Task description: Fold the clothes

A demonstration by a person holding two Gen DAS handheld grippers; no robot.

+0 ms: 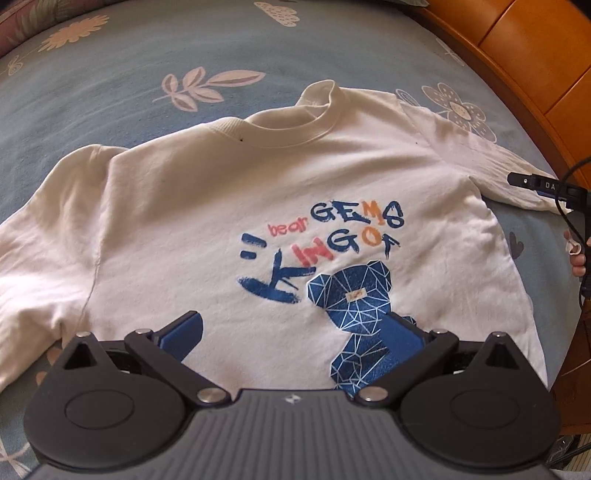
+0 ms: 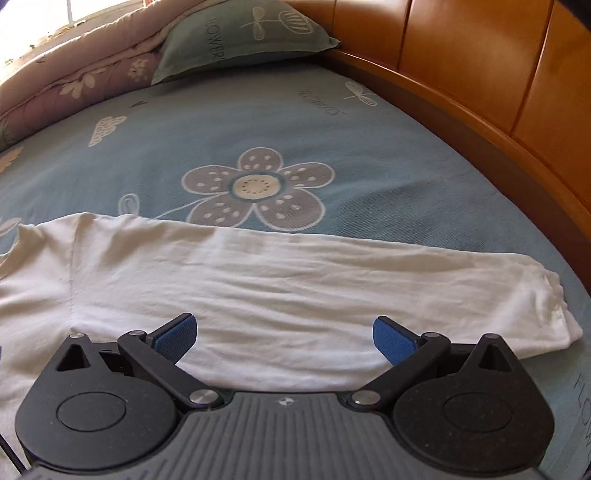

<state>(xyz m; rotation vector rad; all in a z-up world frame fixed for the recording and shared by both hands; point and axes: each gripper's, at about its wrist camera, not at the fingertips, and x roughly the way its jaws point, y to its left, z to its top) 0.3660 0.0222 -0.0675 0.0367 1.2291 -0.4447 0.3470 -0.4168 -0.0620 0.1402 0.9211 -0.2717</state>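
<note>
We are holding the left gripper (image 1: 295, 332) over the near part of a white T-shirt (image 1: 207, 206), its blue fingers (image 1: 184, 332) spread wide and gripping nothing. The shirt is lying flat, print side up, on the blue flowered bed (image 1: 122, 55), collar pointing far. We are hovering the right gripper (image 2: 284, 334) above the shirt's right sleeve (image 2: 295, 280), fingers likewise spread apart. A pillow (image 2: 240, 33) is resting by the wooden headboard (image 2: 480, 66).
</note>
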